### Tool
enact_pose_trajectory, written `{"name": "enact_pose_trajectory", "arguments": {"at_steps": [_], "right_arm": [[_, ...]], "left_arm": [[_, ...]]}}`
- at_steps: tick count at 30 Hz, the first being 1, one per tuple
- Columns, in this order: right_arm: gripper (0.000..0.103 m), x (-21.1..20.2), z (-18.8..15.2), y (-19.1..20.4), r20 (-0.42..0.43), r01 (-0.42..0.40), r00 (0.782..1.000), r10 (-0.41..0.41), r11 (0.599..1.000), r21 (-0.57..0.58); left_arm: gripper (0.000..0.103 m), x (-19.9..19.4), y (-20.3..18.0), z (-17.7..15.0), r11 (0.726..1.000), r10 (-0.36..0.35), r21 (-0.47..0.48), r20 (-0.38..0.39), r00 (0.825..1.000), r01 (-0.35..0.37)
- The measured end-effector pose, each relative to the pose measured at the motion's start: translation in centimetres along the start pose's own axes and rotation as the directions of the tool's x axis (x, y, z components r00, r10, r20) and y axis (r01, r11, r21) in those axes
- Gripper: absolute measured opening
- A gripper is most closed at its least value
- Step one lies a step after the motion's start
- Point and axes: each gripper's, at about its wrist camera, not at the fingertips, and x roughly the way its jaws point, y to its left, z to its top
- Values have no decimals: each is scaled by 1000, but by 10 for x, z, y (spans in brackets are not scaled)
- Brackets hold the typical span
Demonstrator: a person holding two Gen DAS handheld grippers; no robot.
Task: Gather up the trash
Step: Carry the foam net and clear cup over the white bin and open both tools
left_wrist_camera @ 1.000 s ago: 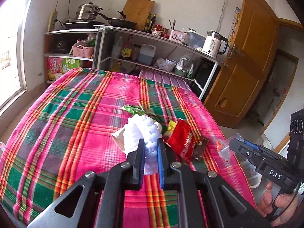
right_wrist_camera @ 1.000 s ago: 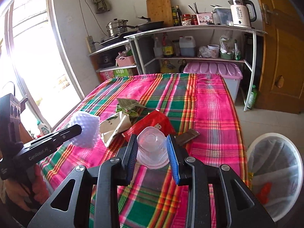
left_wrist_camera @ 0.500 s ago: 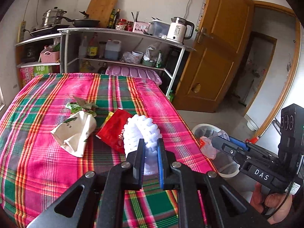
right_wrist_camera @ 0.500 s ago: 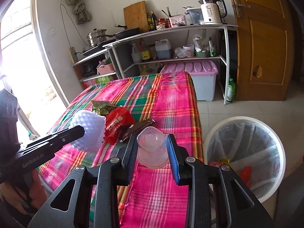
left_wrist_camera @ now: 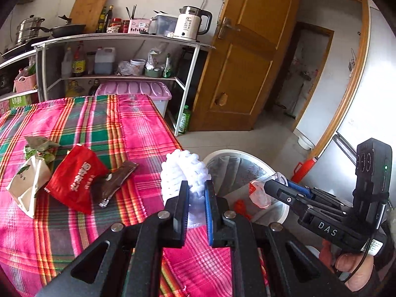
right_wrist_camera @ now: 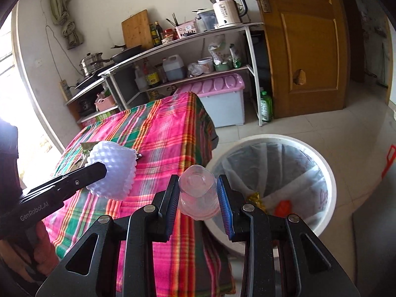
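My left gripper (left_wrist_camera: 196, 191) is shut on a white foam fruit net (left_wrist_camera: 184, 170) and holds it above the table's right edge; the net also shows in the right wrist view (right_wrist_camera: 113, 170). My right gripper (right_wrist_camera: 198, 188) is shut on a clear plastic cup (right_wrist_camera: 198, 190), held over the floor beside the white trash bin (right_wrist_camera: 319, 163). The bin has a liner and some trash inside; it also shows in the left wrist view (left_wrist_camera: 235, 154). On the plaid tablecloth (left_wrist_camera: 81, 121) lie a red snack bag (left_wrist_camera: 76, 175), a brown wrapper (left_wrist_camera: 116, 180), a beige paper bag (left_wrist_camera: 27, 185) and a green wrapper (left_wrist_camera: 39, 146).
A metal shelf (left_wrist_camera: 118, 57) with bottles, pots and a kettle (left_wrist_camera: 190, 22) stands behind the table. A pink-lidded storage box (left_wrist_camera: 138, 91) sits under it. A wooden door (left_wrist_camera: 250, 57) stands at the right. A red object (left_wrist_camera: 303, 169) lies on the tiled floor past the bin.
Both grippers have swung right, away from the table's middle toward the trash bin, each still holding its item. The bin now sits close in front of both.
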Motion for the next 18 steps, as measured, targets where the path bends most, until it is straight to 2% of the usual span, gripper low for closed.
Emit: {"name": "enact_pose_trajectory", "arguments": {"at_steps": [9,18], "right_arm": [[32,2,-5,-43,-20,69,997,-68,995,67],[32,10,-10,-73,-56,106,993,-100,988,115]], "left_arm": [[12,47,-31,6,997,-66,42,-68,995,69],[12,88,-52,5,992,-103,63,-139,985,113]]}}
